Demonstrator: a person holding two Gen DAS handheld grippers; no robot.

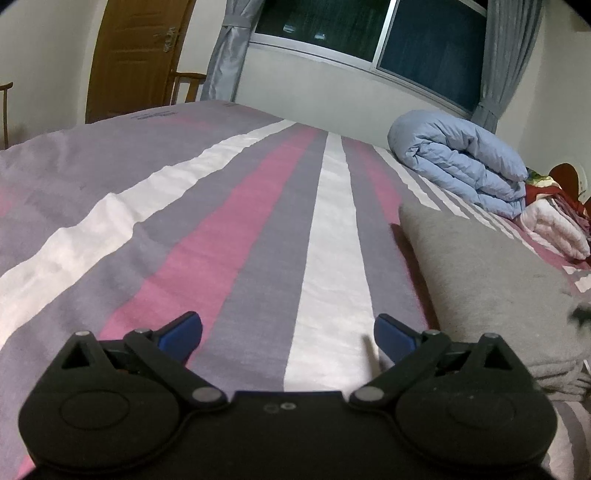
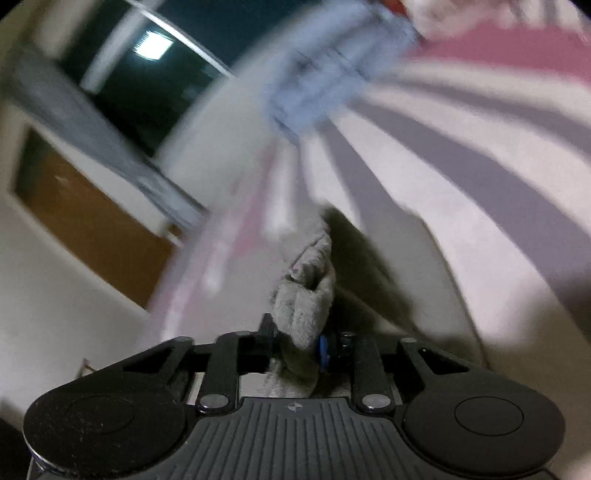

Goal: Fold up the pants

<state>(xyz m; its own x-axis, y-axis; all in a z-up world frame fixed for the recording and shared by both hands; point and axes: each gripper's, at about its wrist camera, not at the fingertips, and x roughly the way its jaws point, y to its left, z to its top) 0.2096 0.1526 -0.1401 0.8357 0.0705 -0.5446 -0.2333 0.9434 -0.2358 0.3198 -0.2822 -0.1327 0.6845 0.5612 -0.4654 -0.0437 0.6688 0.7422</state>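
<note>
Bed [image 1: 258, 229]: covered by a sheet striped in grey, pink and white, the stripes running toward the far wall.

Pants [image 1: 491, 280]: grey, lying folded in layers on the right part of the bed, just beside the left gripper. In the right wrist view a bunched end of the pants [image 2: 306, 310] is raised off the bed; that view is heavily blurred.

Left gripper [image 1: 288, 332]: low over the bed, blue fingers [image 1: 183, 330] spread wide apart, holding nothing.

Right gripper [image 2: 295, 343]: clenched on the bunched grey cloth of the pants.

Blue quilt [image 1: 461, 166]: rolled, at the far right of the bed, near the wall.

Pink-white blanket [image 1: 557, 229]: folded, just beside the quilt.

Window [image 1: 369, 33]: dark, with grey curtains [image 1: 229, 55] on both sides.

Door [image 1: 136, 55]: brown wood, left of the window.
</note>
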